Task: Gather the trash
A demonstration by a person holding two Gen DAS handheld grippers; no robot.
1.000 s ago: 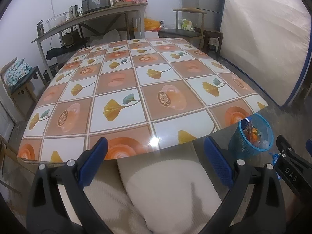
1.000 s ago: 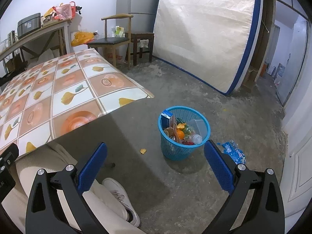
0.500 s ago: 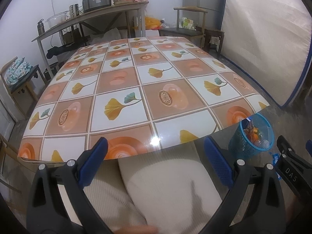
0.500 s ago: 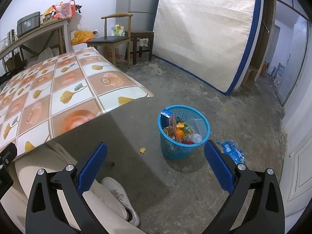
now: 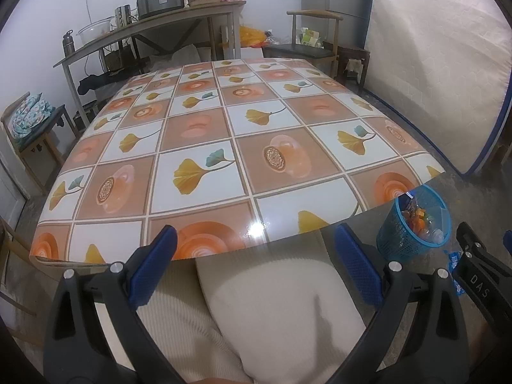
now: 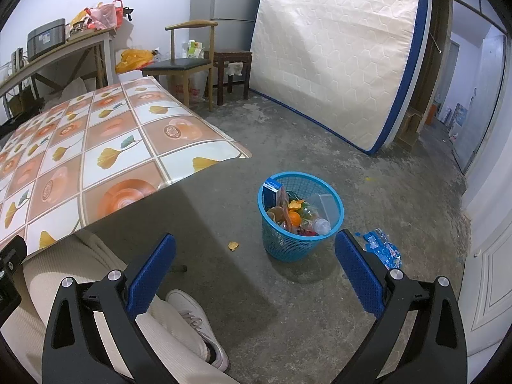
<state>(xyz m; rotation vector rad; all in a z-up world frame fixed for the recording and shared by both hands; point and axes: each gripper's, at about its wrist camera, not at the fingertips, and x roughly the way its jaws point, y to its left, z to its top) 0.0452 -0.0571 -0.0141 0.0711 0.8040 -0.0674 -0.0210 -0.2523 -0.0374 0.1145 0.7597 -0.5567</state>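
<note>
A blue mesh trash basket (image 6: 300, 240) stands on the concrete floor right of the table, filled with orange peel, a bottle, a clear box and a blue carton; it also shows in the left wrist view as the basket (image 5: 396, 240). A crumpled blue wrapper (image 6: 380, 248) lies on the floor just right of it. A small yellow scrap (image 6: 233, 245) lies left of it. My right gripper (image 6: 254, 276) hangs open above the floor, short of the basket. My left gripper (image 5: 254, 267) is open over a person's lap at the table's near edge.
The table (image 5: 224, 147) carries a patterned oilcloth. A person's cream trousers (image 5: 272, 313) and white shoe (image 6: 195, 320) sit below the grippers. A mattress (image 6: 336, 57) leans on the far wall, beside a chair (image 6: 182, 64) and stool (image 6: 232, 70). A cluttered side bench (image 5: 144, 25) stands behind.
Both views have shifted only slightly; the table and basket sit a touch lower in the frames. Both grippers stay open and hold nothing.
</note>
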